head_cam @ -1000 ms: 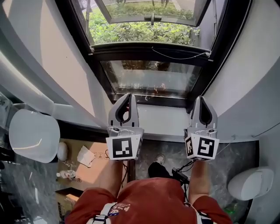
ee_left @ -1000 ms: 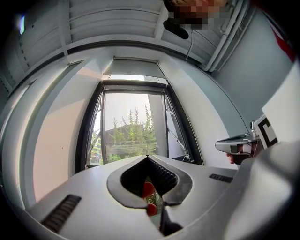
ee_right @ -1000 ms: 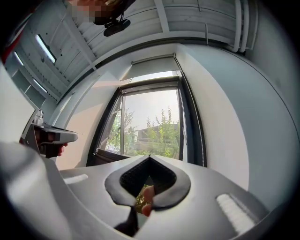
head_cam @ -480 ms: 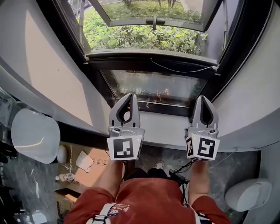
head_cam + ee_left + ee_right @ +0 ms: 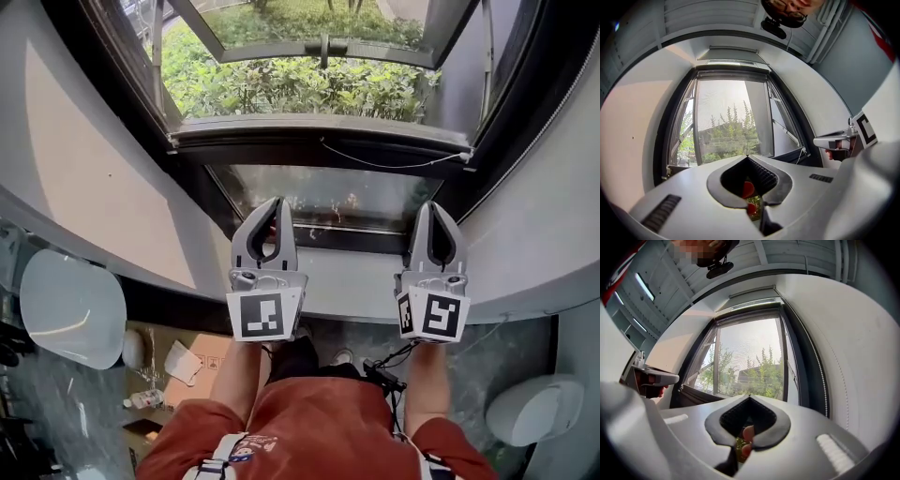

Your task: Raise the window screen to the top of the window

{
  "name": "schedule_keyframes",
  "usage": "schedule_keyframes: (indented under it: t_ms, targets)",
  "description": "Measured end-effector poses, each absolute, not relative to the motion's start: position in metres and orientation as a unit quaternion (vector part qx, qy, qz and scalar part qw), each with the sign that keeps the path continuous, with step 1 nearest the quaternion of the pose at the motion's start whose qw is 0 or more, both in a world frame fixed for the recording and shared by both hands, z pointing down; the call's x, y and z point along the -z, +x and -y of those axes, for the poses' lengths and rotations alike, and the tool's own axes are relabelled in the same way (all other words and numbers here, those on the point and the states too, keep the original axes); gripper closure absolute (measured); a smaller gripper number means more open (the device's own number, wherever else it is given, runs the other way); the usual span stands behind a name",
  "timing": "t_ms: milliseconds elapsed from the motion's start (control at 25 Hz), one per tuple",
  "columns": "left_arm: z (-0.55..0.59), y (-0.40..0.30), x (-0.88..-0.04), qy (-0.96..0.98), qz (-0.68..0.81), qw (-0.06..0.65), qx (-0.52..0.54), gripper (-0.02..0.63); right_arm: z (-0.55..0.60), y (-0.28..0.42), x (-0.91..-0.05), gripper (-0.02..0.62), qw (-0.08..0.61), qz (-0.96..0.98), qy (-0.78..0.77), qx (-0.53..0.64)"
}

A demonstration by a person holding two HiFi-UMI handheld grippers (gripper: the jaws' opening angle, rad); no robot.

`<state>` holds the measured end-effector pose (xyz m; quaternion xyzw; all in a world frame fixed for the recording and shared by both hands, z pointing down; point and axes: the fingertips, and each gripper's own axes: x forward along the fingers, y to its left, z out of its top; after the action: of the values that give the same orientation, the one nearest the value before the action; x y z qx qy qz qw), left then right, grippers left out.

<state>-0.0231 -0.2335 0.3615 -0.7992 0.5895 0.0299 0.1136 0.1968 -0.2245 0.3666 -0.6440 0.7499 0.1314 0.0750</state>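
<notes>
At 12 o'clock in the head view, a tall black-framed window [image 5: 319, 159] fills the top of the scene. Pale walls [image 5: 84, 187] run off at 10 and 2 o'clock. The window screen [image 5: 729, 112] hangs down over the whole opening, showing as a pale haze over the trees in both gripper views. Its grey bottom bar [image 5: 309, 129] lies low across the frame, just above the fixed lower pane [image 5: 328, 192]. Green shrubs show through outside.

At 6 o'clock is the person's red shirt [image 5: 319, 431], with small print near the collar that is too small to read. A white rounded shell [image 5: 70, 305] sits at 9 o'clock and a second [image 5: 534, 408] at 4 o'clock.

The left gripper [image 5: 273, 201] and the right gripper [image 5: 433, 206] are held side by side at the centre, both aimed at the window and short of it. Each claw is pressed together with nothing pinched in it. Each marker cube carries a black-and-white square pattern (no letters or numbers).

At 7 o'clock a cardboard box [image 5: 202, 361] lies on the floor with printed handling symbols I cannot read and a crumpled white piece [image 5: 181, 356] on top of it. A clear bottle [image 5: 141, 401] lies just beside it. A thin cord [image 5: 394, 157] droops along the frame under the bar toward 1 o'clock.
</notes>
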Motion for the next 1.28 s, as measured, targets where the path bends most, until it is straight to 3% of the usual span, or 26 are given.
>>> schedule_keyframes:
  t_ms: [560, 1280]
  targets:
    - [0.324, -0.074, -0.353, -0.819, -0.561, 0.109, -0.051, 0.604, 0.296, 0.142, -0.348, 0.588, 0.055, -0.729, -0.663, -0.161]
    - [0.36, -0.061, -0.355, -0.811, -0.569, 0.139, -0.016, 0.604, 0.338, 0.144, -0.357, 0.586, 0.022, -0.757, -0.63, -0.169]
